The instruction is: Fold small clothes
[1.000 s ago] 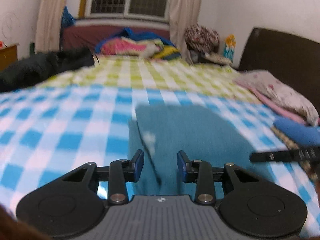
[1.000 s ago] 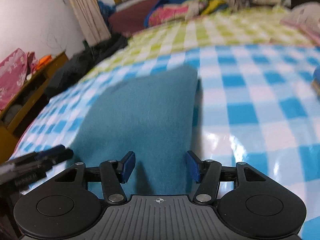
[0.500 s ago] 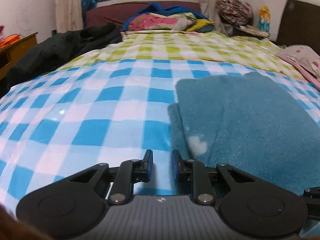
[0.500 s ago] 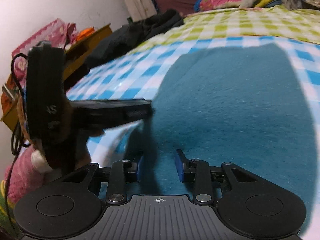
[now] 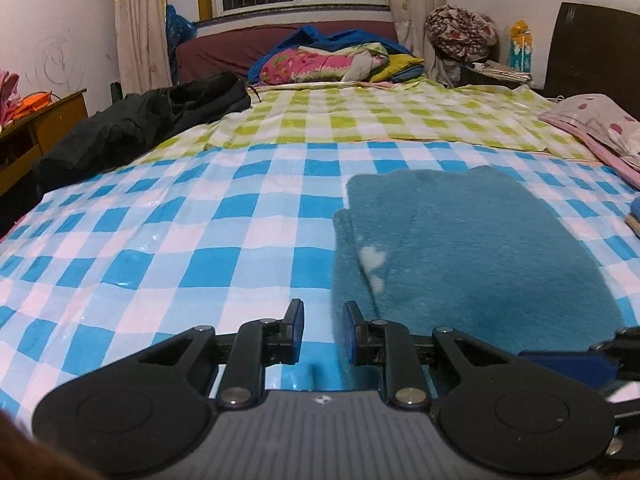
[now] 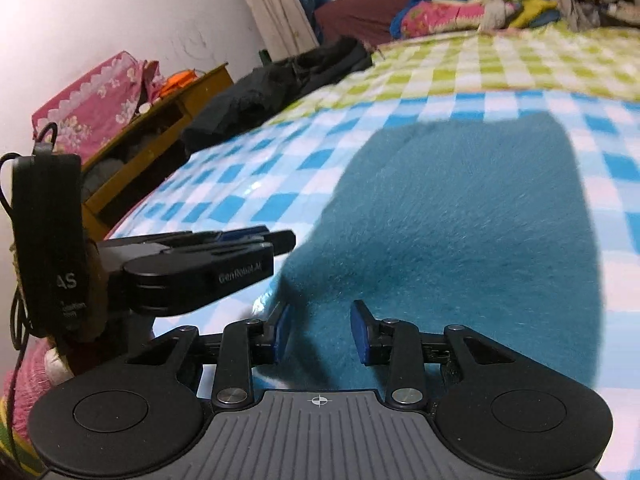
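Note:
A teal fleece garment [image 5: 472, 240] lies folded flat on the blue-checked sheet [image 5: 160, 240]; a small white patch shows near its left fold. My left gripper [image 5: 322, 328] hovers at the garment's near left edge. Its jaws are narrow, with only sheet between them. In the right wrist view the left gripper [image 6: 280, 240] points in from the left, just short of the garment [image 6: 460, 220]. My right gripper [image 6: 320, 332] is low over the near left corner, jaws partly apart, fleece under them but not pinched. One of its blue pads [image 5: 568, 360] shows at the lower right of the left view.
A black garment [image 5: 140, 128] lies at the bed's far left. Colourful bedding [image 5: 332, 60] is piled by the window. A pink pillow [image 5: 600, 128] and a blue folded item [image 5: 635, 208] lie at the right edge. A wooden desk [image 6: 160, 136] stands left of the bed.
Both grippers' jaws have narrowed. The left gripper moved left, off the garment to its left edge. The right gripper moved left across the garment to its near left corner, close to the left gripper.

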Demonstrator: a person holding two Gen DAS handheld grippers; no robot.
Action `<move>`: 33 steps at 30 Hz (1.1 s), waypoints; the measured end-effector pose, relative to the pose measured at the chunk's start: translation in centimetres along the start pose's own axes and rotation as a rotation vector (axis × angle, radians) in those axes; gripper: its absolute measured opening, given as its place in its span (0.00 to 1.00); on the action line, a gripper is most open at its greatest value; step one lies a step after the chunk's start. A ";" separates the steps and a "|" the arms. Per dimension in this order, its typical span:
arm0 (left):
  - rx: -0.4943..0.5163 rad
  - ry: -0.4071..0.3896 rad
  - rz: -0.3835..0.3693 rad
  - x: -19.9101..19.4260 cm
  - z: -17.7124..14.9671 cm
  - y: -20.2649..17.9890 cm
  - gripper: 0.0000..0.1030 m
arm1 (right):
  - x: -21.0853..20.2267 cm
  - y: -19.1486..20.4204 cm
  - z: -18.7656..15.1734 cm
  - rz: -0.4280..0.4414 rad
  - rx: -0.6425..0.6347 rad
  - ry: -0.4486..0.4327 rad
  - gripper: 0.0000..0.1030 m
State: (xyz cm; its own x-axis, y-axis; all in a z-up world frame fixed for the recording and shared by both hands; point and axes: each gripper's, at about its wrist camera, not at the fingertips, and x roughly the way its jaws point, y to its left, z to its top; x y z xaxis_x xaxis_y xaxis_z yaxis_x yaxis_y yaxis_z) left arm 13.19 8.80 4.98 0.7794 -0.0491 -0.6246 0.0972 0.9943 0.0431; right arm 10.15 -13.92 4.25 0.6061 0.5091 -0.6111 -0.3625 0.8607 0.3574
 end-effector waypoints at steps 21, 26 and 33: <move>0.021 0.000 -0.036 -5.7 -3.8 -2.9 0.41 | -5.6 -0.1 -4.2 -0.176 0.008 -0.038 0.39; 0.032 0.000 -0.044 -6.6 -4.4 -3.7 0.43 | -6.3 -0.2 -4.9 -0.185 0.022 -0.045 0.43; 0.043 0.004 -0.054 -7.7 -5.5 -4.5 0.47 | -7.1 -0.3 -6.0 -0.190 0.032 -0.051 0.49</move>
State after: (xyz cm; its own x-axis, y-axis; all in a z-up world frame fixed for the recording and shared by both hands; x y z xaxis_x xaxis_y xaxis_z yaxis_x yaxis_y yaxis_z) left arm 3.38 5.18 5.28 0.7700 -0.1017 -0.6299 0.1656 0.9852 0.0433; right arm 1.71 -17.81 4.30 0.6969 0.3363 -0.6335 -0.2161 0.9407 0.2616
